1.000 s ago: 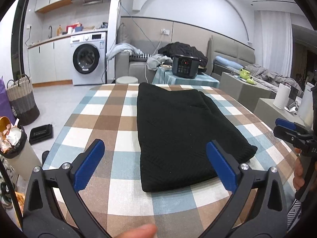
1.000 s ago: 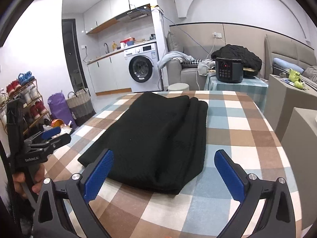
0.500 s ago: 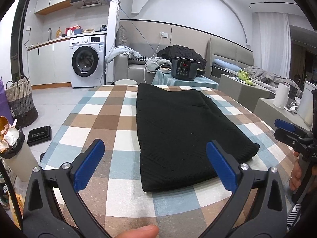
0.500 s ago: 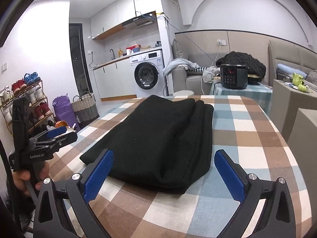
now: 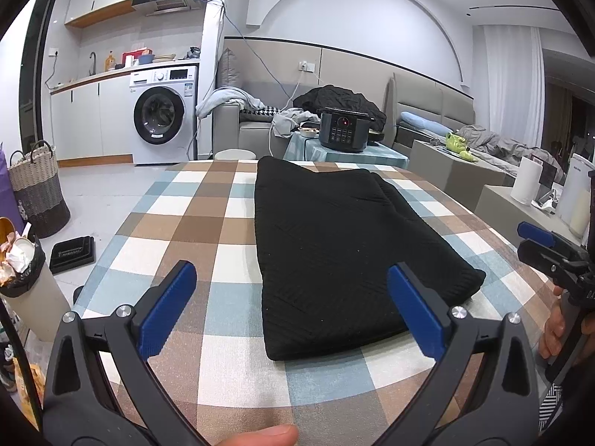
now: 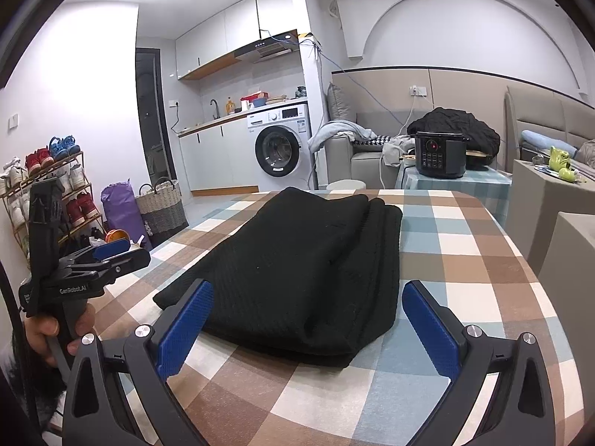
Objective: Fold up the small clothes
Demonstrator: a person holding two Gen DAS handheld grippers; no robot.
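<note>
A folded black knitted garment (image 5: pixel 334 245) is laid flat on the tabletop covered with a brown, blue and white checked cloth (image 5: pixel 208 223), its long side running away from both cameras. The left tongs (image 5: pixel 290 304) are held wide apart just above the cloth, level with the garment's near edge; nothing is gripped between the blue pads (image 5: pixel 167 308) and no contact with the fabric is seen. The right tongs (image 6: pixel 305 319) are likewise spread wide and empty, framing the garment's near right corner. A dark electric pressure cooker (image 6: pixel 440 158) is seen on a small table beyond.
</note>
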